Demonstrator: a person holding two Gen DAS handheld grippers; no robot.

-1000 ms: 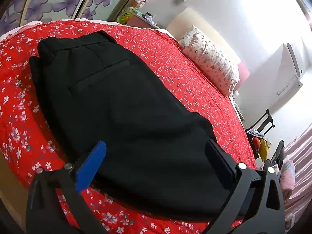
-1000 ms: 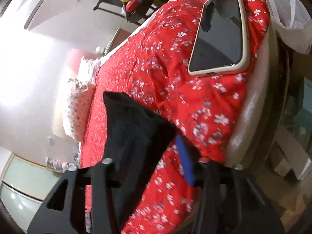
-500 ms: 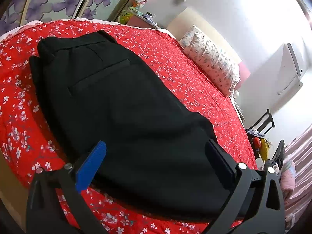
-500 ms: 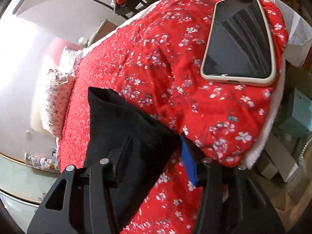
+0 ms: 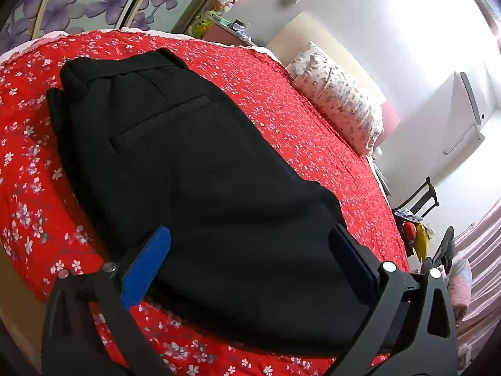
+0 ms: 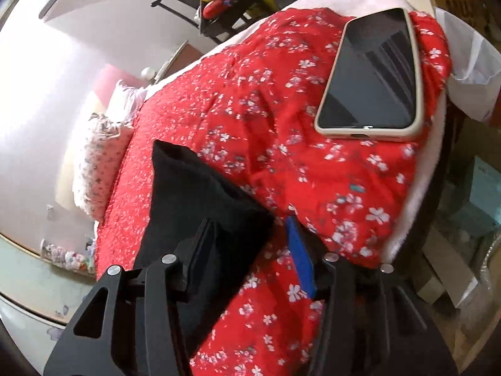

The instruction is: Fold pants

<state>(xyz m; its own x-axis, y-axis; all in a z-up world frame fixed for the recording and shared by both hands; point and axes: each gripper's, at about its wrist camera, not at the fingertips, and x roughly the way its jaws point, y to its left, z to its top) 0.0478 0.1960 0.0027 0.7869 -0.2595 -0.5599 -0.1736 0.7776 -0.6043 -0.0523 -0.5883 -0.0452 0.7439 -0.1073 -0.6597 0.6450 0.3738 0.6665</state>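
Black pants (image 5: 194, 163) lie folded lengthwise on the red flowered bedspread (image 5: 281, 106), waistband and back pocket at the far left. My left gripper (image 5: 250, 232) hovers open over the leg end, blue pad left and black pad right, wide apart. In the right wrist view a corner of the pants' leg end (image 6: 200, 194) reaches between the fingers of my right gripper (image 6: 249, 221). Its jaws are closing; the black pad sits against the cloth, while the blue pad (image 6: 299, 250) stands apart from it over the bedspread.
A phone (image 6: 372, 75) in a pale case lies on the bedspread near the bed's corner. A patterned pillow (image 5: 338, 100) rests at the headboard. The bed's edge drops off to the right past a white sheet (image 6: 416, 188). A black chair (image 6: 200, 3) with clutter stands beyond.
The right wrist view has rolled and shifted a little, so the phone sits further right and upright in it. The right jaws narrowed slightly around the pants corner. The left gripper has not moved.
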